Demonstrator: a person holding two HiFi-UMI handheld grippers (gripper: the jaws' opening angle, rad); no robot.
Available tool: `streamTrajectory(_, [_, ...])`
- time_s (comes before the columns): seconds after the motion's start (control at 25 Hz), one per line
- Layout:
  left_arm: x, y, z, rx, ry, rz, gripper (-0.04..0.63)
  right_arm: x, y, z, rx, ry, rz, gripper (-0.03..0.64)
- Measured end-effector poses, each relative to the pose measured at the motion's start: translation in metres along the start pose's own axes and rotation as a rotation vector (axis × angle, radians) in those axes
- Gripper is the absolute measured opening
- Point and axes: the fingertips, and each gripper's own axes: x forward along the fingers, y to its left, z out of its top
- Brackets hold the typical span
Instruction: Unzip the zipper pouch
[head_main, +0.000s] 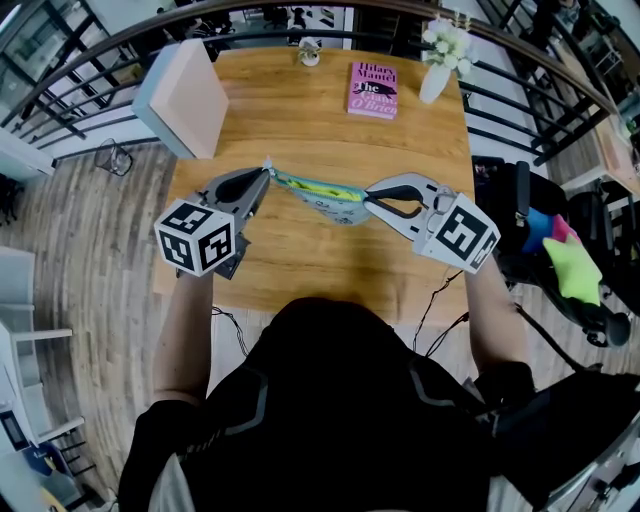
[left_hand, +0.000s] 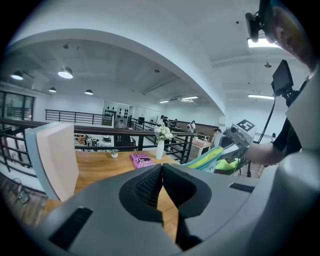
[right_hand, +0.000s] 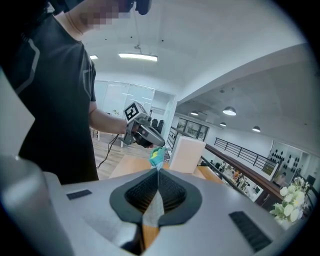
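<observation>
Stretching the zipper pouch (head_main: 325, 195) taut above the table's (head_main: 290, 120) middle, pinching its ends in tightly closed left gripper (head_main: 265, 178) and right gripper (head_main: 368, 197), probably for easier unzipping.

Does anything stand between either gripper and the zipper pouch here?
Nothing visible. The left gripper and right gripper each grip one end of the zipper pouch, stretched over the table.

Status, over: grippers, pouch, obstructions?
Left gripper shut on zipper pouch's left end; right gripper shut on right end. Pouch stretched between them over table. Book, vase, box well behind, apart.
</observation>
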Motion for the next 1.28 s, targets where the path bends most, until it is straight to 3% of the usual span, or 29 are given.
streamTrajectory(0.36, [-0.003,0.002,-0.013,-0.04,0.017,0.01,0.029,0.002,-0.01,-0.014,0.042,0.008,-0.021,0.012])
streamTrajectory(0.6, [0.004,-0.011,-0.023,-0.064,0.036,-0.013,0.029,-0.003,-0.025,-0.042,0.086,0.068,-0.07,0.012])
streamTrajectory(0.92, [0.044,-0.029,-0.052,-0.099,0.093,0.022,0.029,0.0,-0.047,-0.115,0.131,0.185,-0.161,0.014])
streamTrajectory(1.28, [0.102,-0.041,-0.126,-0.159,0.257,0.05,0.029,0.007,-0.037,-0.21,0.221,0.288,-0.107,0.014])
